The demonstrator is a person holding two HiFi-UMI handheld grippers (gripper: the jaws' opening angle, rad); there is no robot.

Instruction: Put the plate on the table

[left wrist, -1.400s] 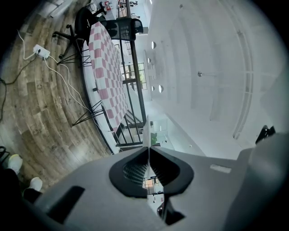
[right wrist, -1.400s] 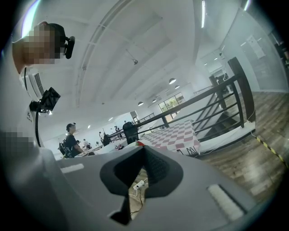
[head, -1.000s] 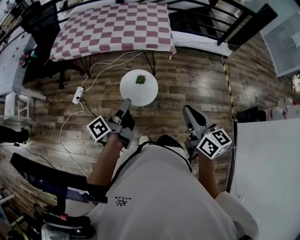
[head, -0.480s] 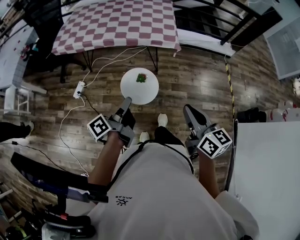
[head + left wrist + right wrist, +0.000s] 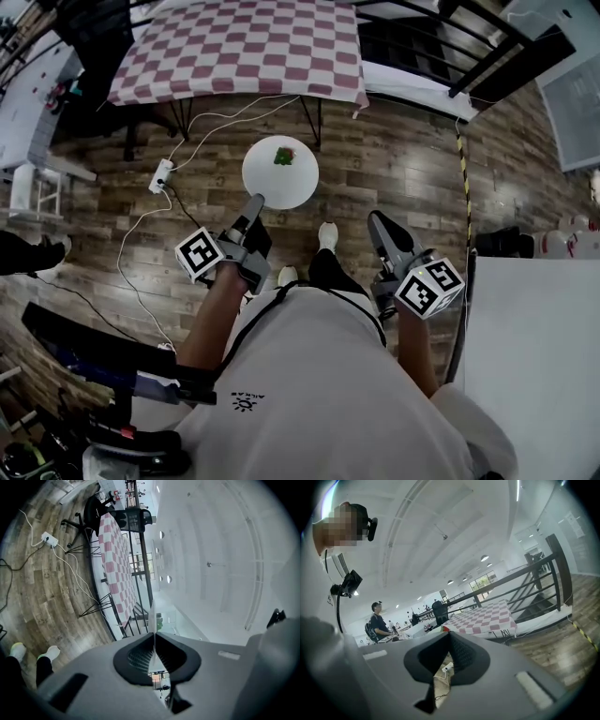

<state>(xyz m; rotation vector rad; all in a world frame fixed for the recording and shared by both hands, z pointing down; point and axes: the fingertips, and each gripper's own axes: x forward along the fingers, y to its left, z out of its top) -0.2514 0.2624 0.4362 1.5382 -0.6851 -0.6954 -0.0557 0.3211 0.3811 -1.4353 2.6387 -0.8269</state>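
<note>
white plate (image 5: 279,173) hangs over the floor (image 5: 394,169), rim clamped in my left gripper (image 5: 253,204), short of the checkered table (image 5: 234,47); right gripper (image 5: 378,225) clenched, empty; next i carry it forward, lower it flat

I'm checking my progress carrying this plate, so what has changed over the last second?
A shoe has stepped forward into view. Otherwise unchanged: the left tongs stay shut on the rim of the plate, short of the checkered table, and the right tongs stay shut and empty.
</note>
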